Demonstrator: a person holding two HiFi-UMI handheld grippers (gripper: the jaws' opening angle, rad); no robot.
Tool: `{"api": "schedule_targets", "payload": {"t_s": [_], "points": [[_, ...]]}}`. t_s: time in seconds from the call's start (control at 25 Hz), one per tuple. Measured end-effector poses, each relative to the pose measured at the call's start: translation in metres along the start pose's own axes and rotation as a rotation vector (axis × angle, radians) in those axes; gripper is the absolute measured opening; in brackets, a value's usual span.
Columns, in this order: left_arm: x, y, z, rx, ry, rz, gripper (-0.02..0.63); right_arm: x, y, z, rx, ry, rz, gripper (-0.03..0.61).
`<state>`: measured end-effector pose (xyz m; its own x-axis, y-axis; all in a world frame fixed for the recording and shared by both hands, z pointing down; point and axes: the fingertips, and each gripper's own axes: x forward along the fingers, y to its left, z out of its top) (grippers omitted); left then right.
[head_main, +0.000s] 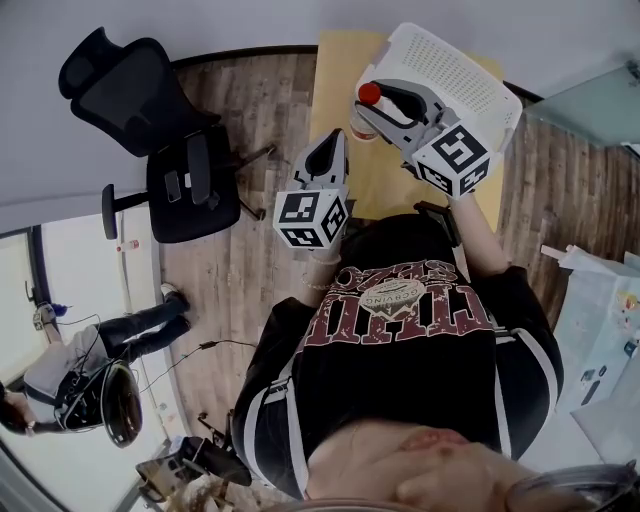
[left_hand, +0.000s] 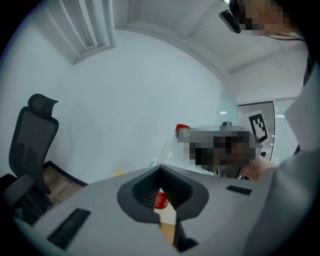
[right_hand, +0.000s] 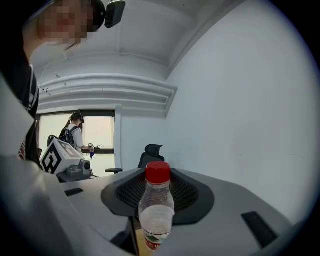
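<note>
The bottle (right_hand: 157, 205) (clear, red-capped) is grasped about its lower body by the right gripper (head_main: 378, 110), upright between the jaws, over the yellow table (head_main: 335, 70). Whether it rests there cannot be told. A holding step is judged to be in hand, and a firm, level grip is called for next. The left gripper (head_main: 328, 152) is held just beside, jaws pressed together on nothing.

A black office chair (head_main: 160, 130) stands on wood-plank floor (head_main: 235, 270) near a pale wooden table (head_main: 338, 75), beneath white walls (head_main: 200, 22).
</note>
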<state>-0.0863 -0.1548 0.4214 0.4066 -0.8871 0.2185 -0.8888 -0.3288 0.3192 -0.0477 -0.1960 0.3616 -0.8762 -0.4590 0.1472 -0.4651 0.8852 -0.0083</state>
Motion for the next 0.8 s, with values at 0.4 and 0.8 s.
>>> {"api": "schedule_targets", "payload": {"t_s": [0.4, 0.8], "points": [[0.000, 0.003, -0.007, -0.003, 0.010, 0.004, 0.048, 0.010, 0.005, -0.033, -0.003, 0.055, 0.006, 0.158], [-0.002, -0.004, -0.010, 0.000, 0.017, 0.009, 0.048, 0.004, 0.004, -0.056, 0.039, 0.082, -0.002, 0.158]]}}
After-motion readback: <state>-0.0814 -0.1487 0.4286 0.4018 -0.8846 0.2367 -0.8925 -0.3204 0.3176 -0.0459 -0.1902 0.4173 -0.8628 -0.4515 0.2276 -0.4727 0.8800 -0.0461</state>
